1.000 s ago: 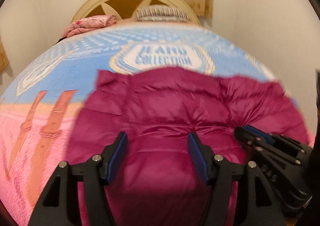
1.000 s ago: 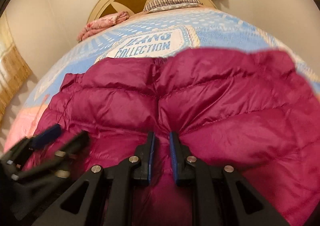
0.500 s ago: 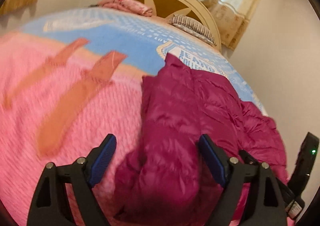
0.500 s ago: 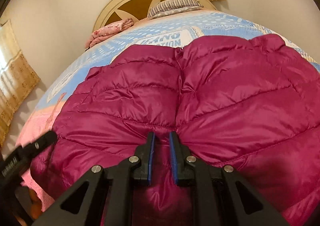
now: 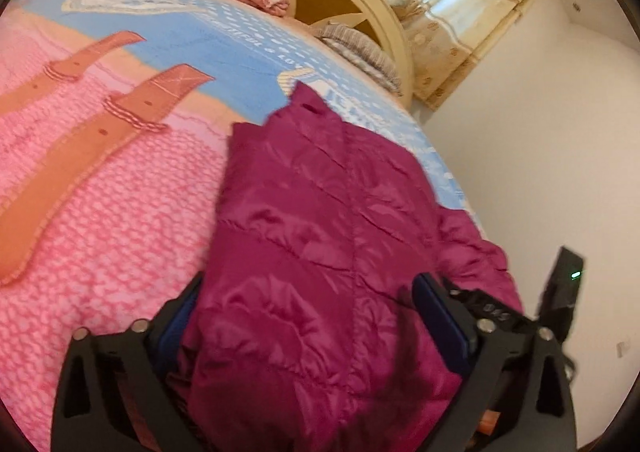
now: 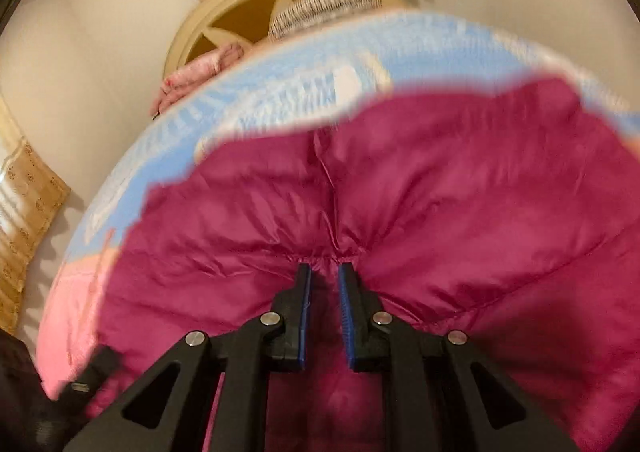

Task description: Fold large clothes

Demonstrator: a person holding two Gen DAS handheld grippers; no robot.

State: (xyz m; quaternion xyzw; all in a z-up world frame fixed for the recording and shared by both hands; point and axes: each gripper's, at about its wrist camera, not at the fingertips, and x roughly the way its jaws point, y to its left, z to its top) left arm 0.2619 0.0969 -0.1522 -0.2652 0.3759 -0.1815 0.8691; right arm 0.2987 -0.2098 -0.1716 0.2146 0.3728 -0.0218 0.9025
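Since the earlier frame, more jacket was straddled by the wide-spread left gripper low in frame; right gripper was clamped on its bunched fabric at lower centre.

A: What do the tools look like?
B: The left gripper has black angular arms, silver round screws and blue ribbed pads.
A: And the other?
B: The right gripper matches: black arms, silver screws, blue pads.
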